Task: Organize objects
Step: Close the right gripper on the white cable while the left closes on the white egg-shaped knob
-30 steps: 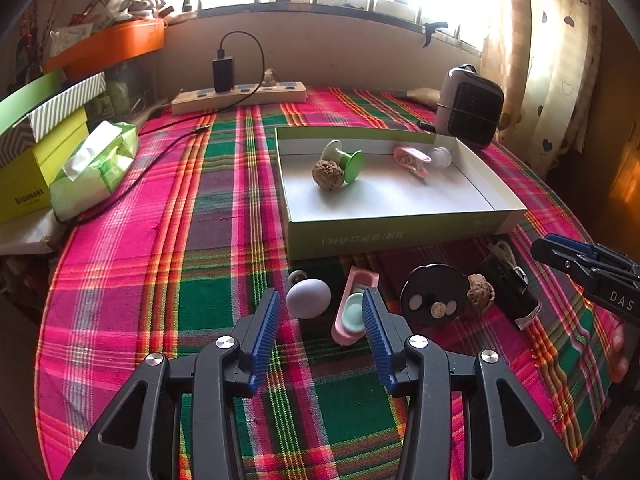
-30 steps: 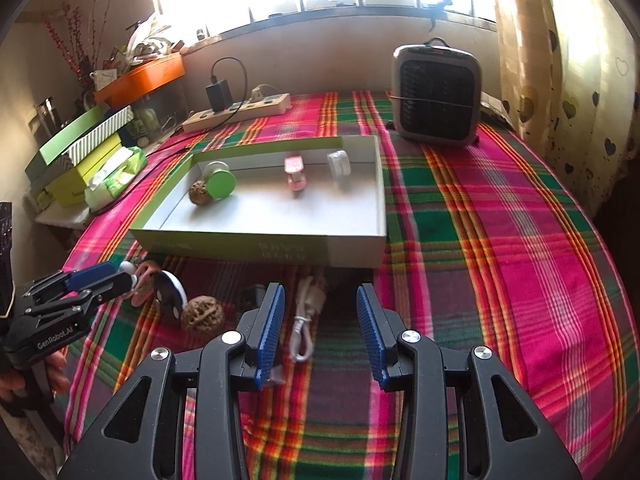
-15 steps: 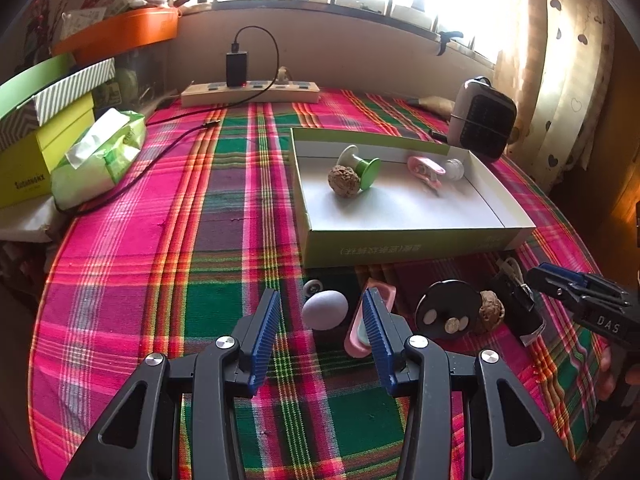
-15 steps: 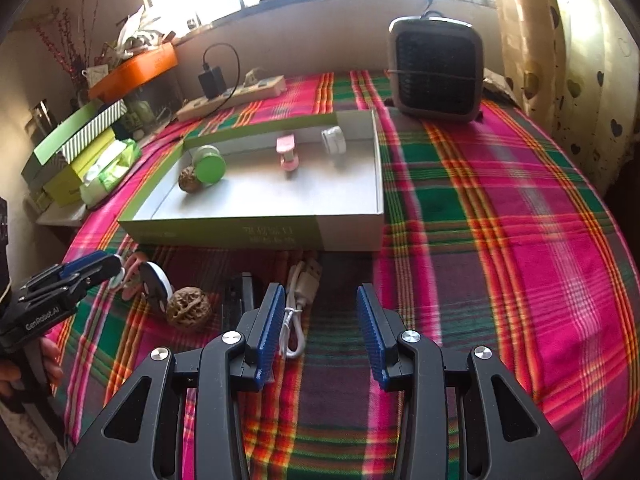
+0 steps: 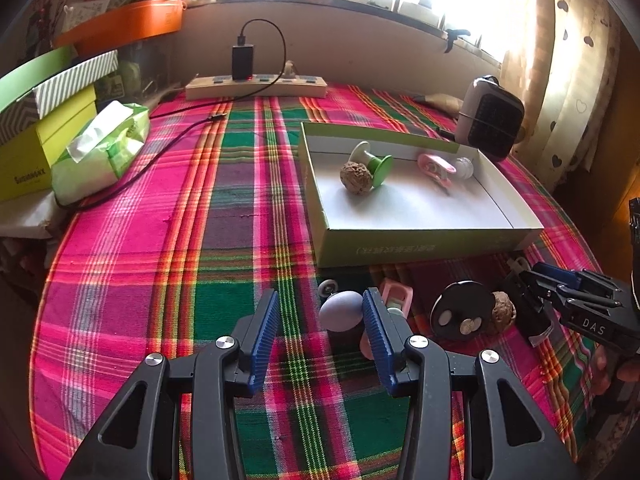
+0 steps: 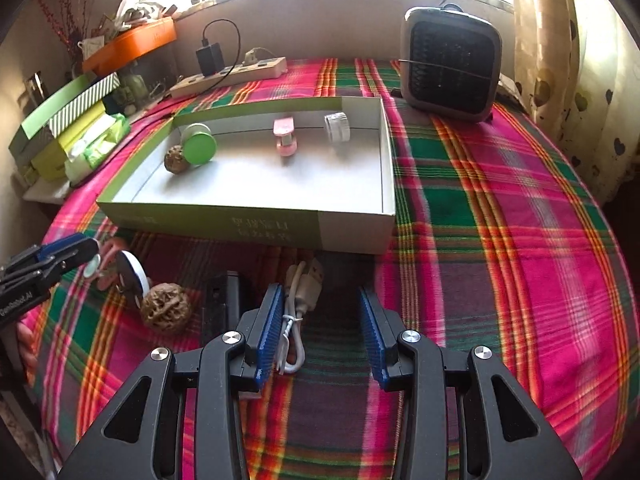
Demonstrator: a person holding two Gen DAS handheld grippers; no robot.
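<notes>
A round table under a bright window wears a plaid tablecloth of pink, green and purple. A power strip with a black charger plugged in lies along the back wall, stacked green boxes and a tissue pack sit at the left edge, and a small grey heater stands near the spotted curtain. A shallow green-sided box holds a green spool, a walnut, a pink clip and a clear roll. In front of it lie a pale egg, a second walnut and a white cable. The left gripper gapes wide, the egg near its right finger, unheld. The right gripper is also spread wide over the cable, gripping nothing.
</notes>
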